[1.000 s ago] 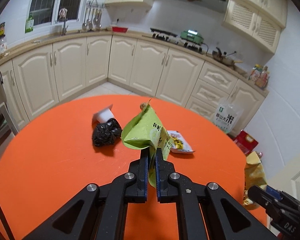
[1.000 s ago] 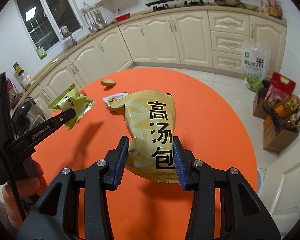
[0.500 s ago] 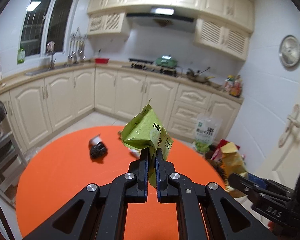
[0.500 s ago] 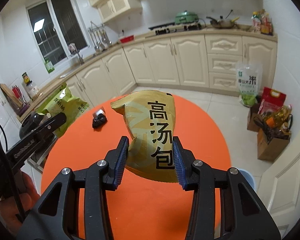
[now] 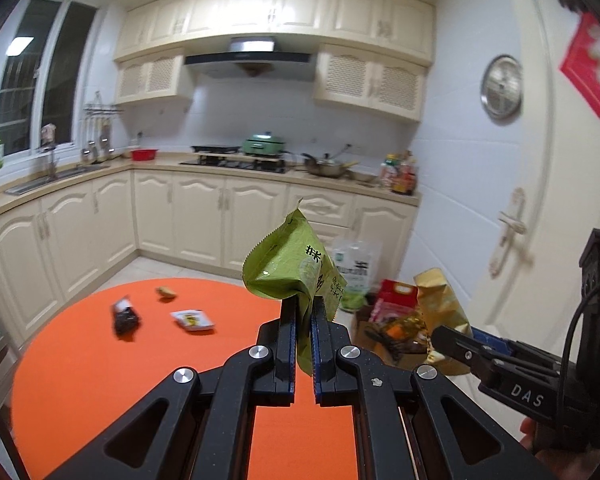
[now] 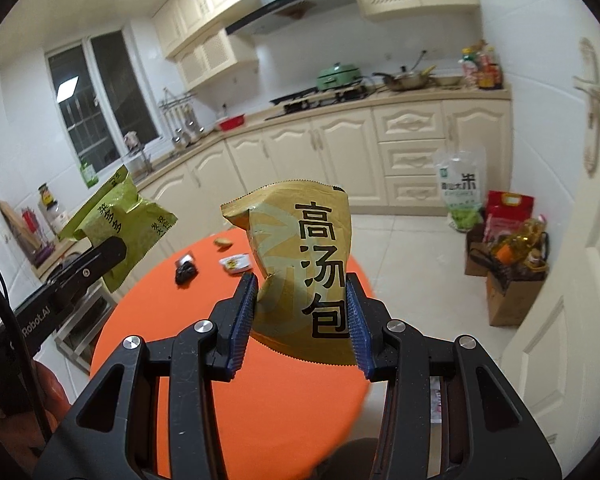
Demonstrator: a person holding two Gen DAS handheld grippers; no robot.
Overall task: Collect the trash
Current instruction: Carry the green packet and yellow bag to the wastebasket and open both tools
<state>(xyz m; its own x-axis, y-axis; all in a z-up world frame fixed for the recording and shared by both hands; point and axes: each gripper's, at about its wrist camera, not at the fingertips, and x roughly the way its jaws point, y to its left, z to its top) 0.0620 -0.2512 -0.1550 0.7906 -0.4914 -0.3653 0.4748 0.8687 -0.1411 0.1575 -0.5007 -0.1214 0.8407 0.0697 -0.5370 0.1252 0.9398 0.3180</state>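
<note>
Between the pads of the left gripper [image 5: 304,322], closed tight, hangs a crumpled green wrapper [image 5: 290,266], its notched top edge pointing to 12 o'clock. The right gripper [image 6: 300,312] stands partly open, its blue ribbed pads pressed on both sides of a puffy gold packet [image 6: 300,256] printed with large black characters. Both are held up in the air above a round orange table [image 5: 80,356]. On the table at 10 o'clock from the left gripper lie a black bag [image 5: 125,319], a small white sachet [image 5: 192,319] and a brown scrap [image 5: 166,292], well apart from both grippers. Around the table runs a kitchen of cream cabinets [image 5: 196,216]; a rice bag [image 6: 460,190] and a red bag [image 6: 508,208] stand on the tiled floor at 2 o'clock in the right view. Compared with a second ago, both views sit higher and farther back from the table, and the scraps look smaller.
</note>
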